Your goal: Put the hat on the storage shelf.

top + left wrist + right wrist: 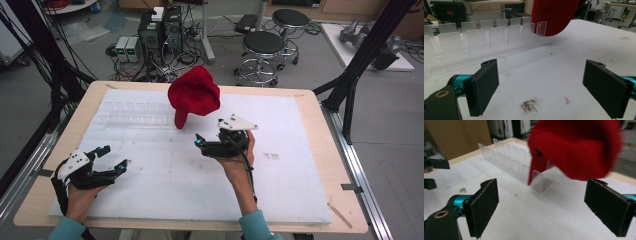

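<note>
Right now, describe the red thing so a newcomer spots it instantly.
Start at the white sheet covering the wooden table; along its far side runs a clear plastic rack of upright slotted tabs. At that rack's right end sits the red knitted hat, draped over the last tabs. It is the one bright red, soft item there, and both hand-held grippers are open and apart from it.
</note>
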{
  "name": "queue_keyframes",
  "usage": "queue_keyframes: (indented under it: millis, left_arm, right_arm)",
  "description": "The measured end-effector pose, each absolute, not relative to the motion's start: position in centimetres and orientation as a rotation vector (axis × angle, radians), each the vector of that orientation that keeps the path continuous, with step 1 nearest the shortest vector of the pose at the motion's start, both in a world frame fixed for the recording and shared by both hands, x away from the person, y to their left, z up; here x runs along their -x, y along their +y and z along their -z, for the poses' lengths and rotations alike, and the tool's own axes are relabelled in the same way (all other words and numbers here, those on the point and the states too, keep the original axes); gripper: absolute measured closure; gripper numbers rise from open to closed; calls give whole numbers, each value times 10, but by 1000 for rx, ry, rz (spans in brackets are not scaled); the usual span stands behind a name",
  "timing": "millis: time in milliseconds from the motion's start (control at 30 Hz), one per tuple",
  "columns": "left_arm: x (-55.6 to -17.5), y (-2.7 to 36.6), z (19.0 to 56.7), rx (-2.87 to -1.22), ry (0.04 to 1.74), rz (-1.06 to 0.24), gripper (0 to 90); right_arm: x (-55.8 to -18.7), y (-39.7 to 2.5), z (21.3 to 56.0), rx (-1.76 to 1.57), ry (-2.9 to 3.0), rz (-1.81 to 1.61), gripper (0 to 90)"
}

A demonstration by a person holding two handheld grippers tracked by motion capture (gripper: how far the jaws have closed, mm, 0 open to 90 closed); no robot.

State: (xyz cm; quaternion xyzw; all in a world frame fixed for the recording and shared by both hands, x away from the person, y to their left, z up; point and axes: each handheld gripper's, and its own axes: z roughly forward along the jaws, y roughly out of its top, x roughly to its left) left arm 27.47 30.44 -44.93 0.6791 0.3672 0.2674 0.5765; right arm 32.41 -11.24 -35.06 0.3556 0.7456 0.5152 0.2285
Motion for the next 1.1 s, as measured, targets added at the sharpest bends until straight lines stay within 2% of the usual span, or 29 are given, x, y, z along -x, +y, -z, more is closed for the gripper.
queue_keyframes:
  millis: [233, 267, 367, 533, 867, 1100]
  left_arm:
    - [-275, 305, 449, -1590, 859, -623, 139]
    - [-274, 305, 449, -1590, 855, -626, 138]
    - [-273, 305, 449, -1586, 846, -632, 138]
    - [-269, 306, 450, -1554, 829, -653, 138]
    - [-261, 304, 451, -1541, 779, -727, 139]
    - [-259, 306, 452, -1501, 784, -735, 139]
  right_arm:
    - [-295, -165, 361, -968, 1987, -1418, 113]
    - [-284, -183, 367, -965, 1953, -1442, 113]
    - [-275, -196, 373, -953, 1920, -1457, 113]
    - [-253, -237, 405, -977, 1797, -1508, 113]
    - [-247, -262, 446, -1006, 1690, -1505, 113]
    - [-245, -262, 452, -1025, 1624, -1508, 113]
